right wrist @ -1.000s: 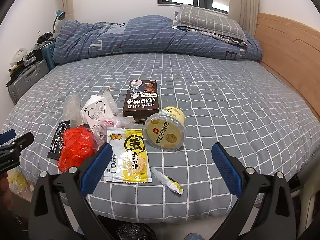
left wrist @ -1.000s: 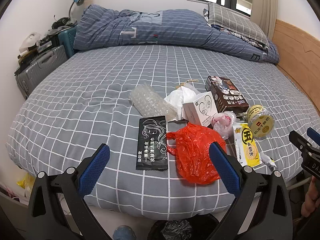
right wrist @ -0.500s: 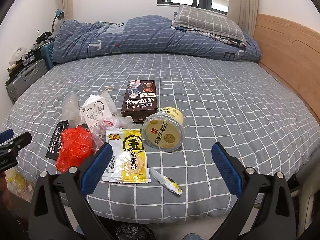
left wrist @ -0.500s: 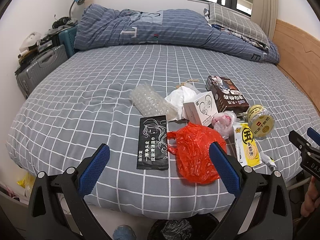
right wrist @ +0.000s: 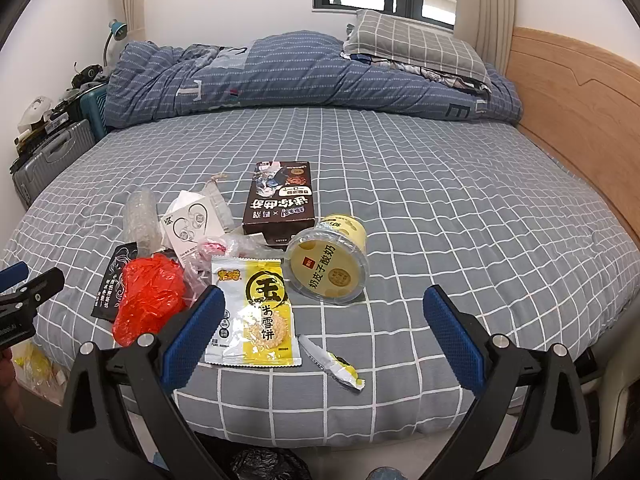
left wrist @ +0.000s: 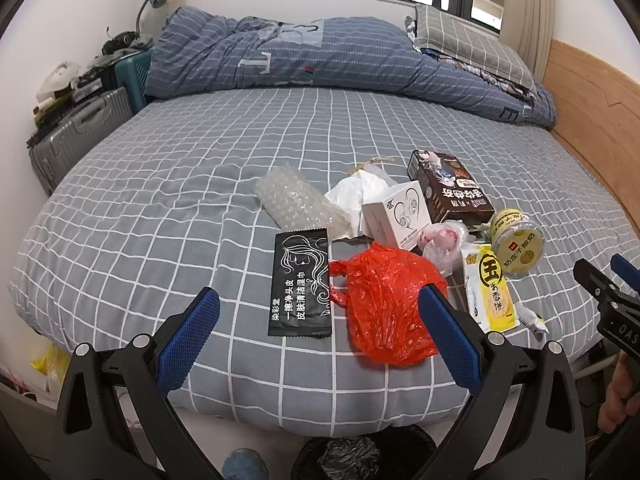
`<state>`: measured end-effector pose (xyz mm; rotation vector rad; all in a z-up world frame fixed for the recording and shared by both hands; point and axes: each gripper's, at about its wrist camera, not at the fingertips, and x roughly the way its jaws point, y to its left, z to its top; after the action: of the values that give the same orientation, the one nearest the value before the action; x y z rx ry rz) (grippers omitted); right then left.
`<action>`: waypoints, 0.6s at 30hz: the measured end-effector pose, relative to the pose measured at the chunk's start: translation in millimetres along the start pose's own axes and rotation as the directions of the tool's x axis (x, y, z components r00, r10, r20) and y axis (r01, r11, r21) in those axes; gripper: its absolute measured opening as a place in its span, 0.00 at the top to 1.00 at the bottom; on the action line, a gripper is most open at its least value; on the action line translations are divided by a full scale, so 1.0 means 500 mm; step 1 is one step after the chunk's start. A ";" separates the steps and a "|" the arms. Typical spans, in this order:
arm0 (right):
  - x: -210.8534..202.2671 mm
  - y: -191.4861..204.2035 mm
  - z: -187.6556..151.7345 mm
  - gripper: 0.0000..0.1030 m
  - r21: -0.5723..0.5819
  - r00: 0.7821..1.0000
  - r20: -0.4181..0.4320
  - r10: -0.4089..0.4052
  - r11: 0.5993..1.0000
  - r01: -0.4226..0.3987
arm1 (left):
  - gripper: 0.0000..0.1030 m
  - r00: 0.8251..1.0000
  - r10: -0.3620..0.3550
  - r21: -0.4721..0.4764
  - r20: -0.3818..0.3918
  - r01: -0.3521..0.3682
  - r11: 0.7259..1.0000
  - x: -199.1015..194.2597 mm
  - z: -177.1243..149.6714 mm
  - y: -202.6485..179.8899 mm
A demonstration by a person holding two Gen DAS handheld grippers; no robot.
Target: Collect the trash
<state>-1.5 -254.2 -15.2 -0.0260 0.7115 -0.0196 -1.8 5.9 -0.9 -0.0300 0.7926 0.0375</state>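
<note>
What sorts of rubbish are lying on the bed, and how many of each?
Boxes: 2, brown snack box, white earphone box
Sachets and wrappers: 3, black, yellow, small torn
Plastic bags: 2, red, clear
Bubble wrap: 1
Yogurt cup: 1
Tissue: 1
Total: 10

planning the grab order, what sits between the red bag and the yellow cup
The yellow snack packet lies between the red bag and the yellow cup, with a crumpled clear wrapper behind it; clearest in the right wrist view.

Left hand-held gripper (left wrist: 318,336) and right hand-held gripper (right wrist: 320,334) both hover level, jaws spread wide, empty.
</note>
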 end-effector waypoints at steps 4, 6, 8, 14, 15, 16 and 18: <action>0.000 0.001 0.000 0.07 0.000 1.000 -0.002 -0.001 1.000 0.001 | 0.06 1.000 0.000 0.002 -0.002 0.000 1.000 0.001 0.001 0.000; -0.001 0.001 0.000 0.07 0.001 1.000 -0.002 -0.001 1.000 0.001 | 0.06 1.000 0.003 0.005 -0.005 -0.003 1.000 0.002 0.000 -0.001; -0.001 0.002 0.000 0.07 0.000 1.000 -0.002 -0.002 1.000 0.002 | 0.06 1.000 0.004 0.006 -0.007 -0.004 1.000 0.003 -0.001 -0.001; 0.009 0.000 0.010 0.07 0.000 1.000 -0.001 -0.013 1.000 0.013 | 0.06 1.000 0.003 0.010 -0.022 -0.003 1.000 0.021 -0.003 -0.008; 0.016 -0.003 0.015 0.07 0.005 1.000 0.000 -0.015 1.000 0.015 | 0.06 1.000 -0.001 0.012 -0.029 0.001 1.000 0.027 -0.003 -0.012; 0.023 -0.004 0.019 0.07 0.007 1.000 0.000 -0.020 1.000 0.020 | 0.06 0.999 -0.003 0.015 -0.032 0.003 1.000 0.032 -0.003 -0.014; 0.038 -0.008 0.028 0.07 0.005 0.999 0.002 -0.035 0.999 0.035 | 0.06 0.999 -0.003 0.025 -0.037 0.004 1.000 0.041 -0.003 -0.024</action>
<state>21.9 -258.4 -17.1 -0.0338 0.7087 -0.0544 12.2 -5.8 -16.5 -0.0083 0.8301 0.0237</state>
